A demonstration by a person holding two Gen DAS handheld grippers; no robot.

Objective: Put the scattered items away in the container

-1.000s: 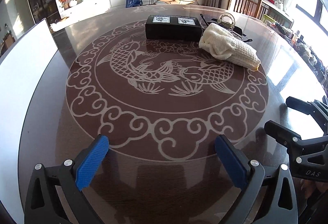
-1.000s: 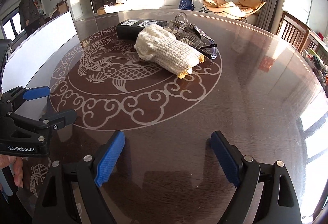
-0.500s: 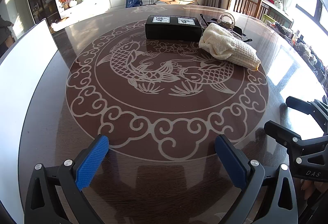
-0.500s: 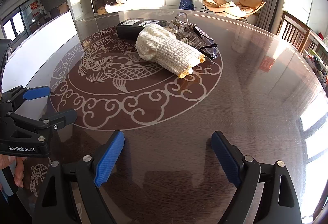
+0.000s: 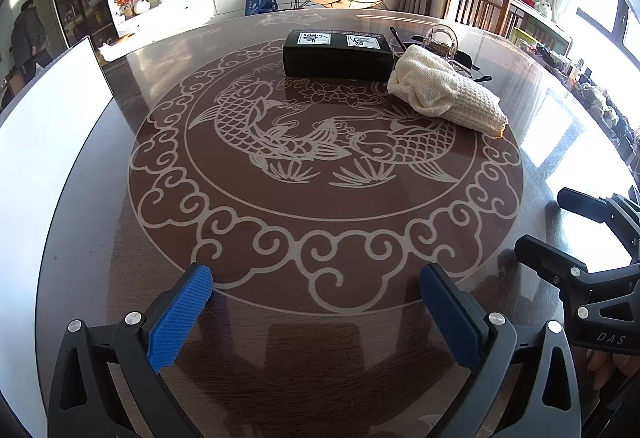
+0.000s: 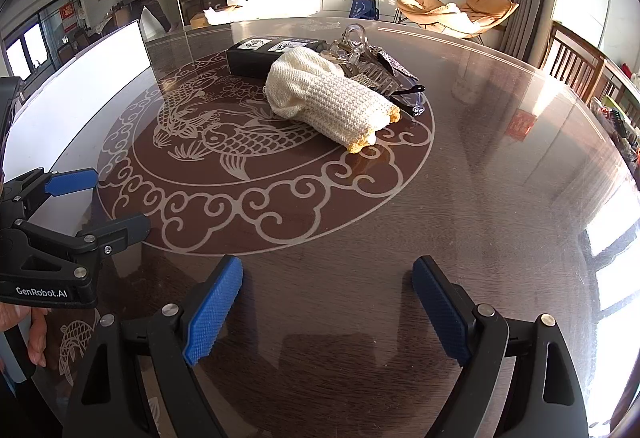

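On the far side of the round bench point(image 5: 100, 197), past the koi inlay, the task items are sitting bunched together. Black box point(image 5: 338, 53) is lying flat at the back, with the cream knit cloth point(image 5: 444, 93) just beside it to the right and rolled up. Right wrist view is showing the cloth point(image 6: 332, 101) leaning against a clear hair clip point(image 6: 354, 45), with glasses point(image 6: 412, 97) and a sparkly strip poking out behind it; can't tell exactly what's touching what in that pile.

Left claw point(image 5: 316, 314) is hovering low over the near edge, jaws spread wide, gripping nothing. Right claw point(image 6: 328, 306) is doing likewise, jaws wide apart, nothing between the blue pads point(image 6: 214, 312). Both are sitting well apart from the items, side by side, each showing in the other's view.

White board point(image 5: 36, 141) is standing along the bench's left edge. Someone is walking in the room behind.
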